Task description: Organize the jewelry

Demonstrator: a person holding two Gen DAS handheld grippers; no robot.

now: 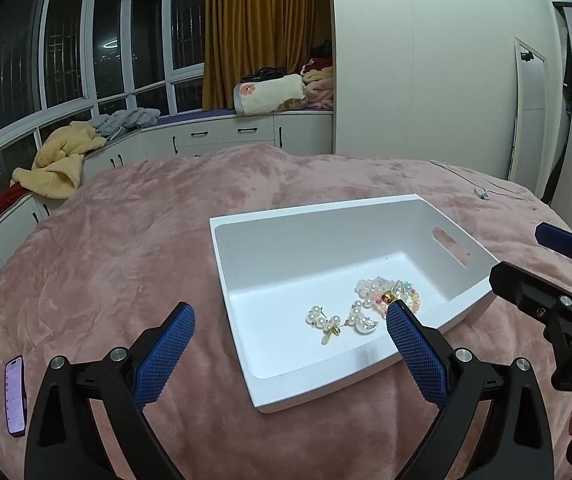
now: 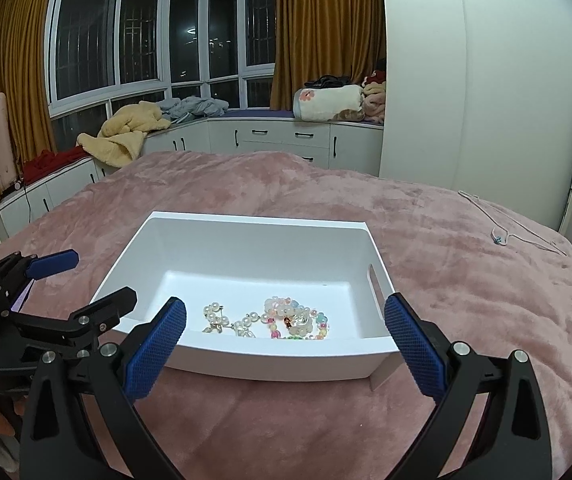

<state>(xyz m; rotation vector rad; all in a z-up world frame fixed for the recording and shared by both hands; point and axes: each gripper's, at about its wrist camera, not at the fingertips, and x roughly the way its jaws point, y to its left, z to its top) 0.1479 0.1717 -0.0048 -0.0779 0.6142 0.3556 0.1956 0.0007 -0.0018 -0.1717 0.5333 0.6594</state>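
Note:
A white plastic bin (image 1: 286,384) (image 2: 270,364) sits on the pink blanket. Inside lie pearl earrings (image 1: 324,322) (image 2: 216,318) and a pastel bead bracelet (image 1: 382,290) (image 2: 298,318). My left gripper (image 1: 292,322) is open and empty, its right finger over the bin's near right rim. My right gripper (image 2: 285,316) is open and empty, just in front of the bin's near wall. Each gripper shows at the edge of the other's view. A thin necklace chain (image 1: 482,192) (image 2: 498,238) lies on the blanket, far right of the bin.
A phone (image 1: 15,396) lies on the pink blanket (image 1: 126,260) at the left. White cabinets (image 2: 278,140) under the window hold piled clothes and folded blankets. A white wardrobe (image 2: 466,80) stands at the right.

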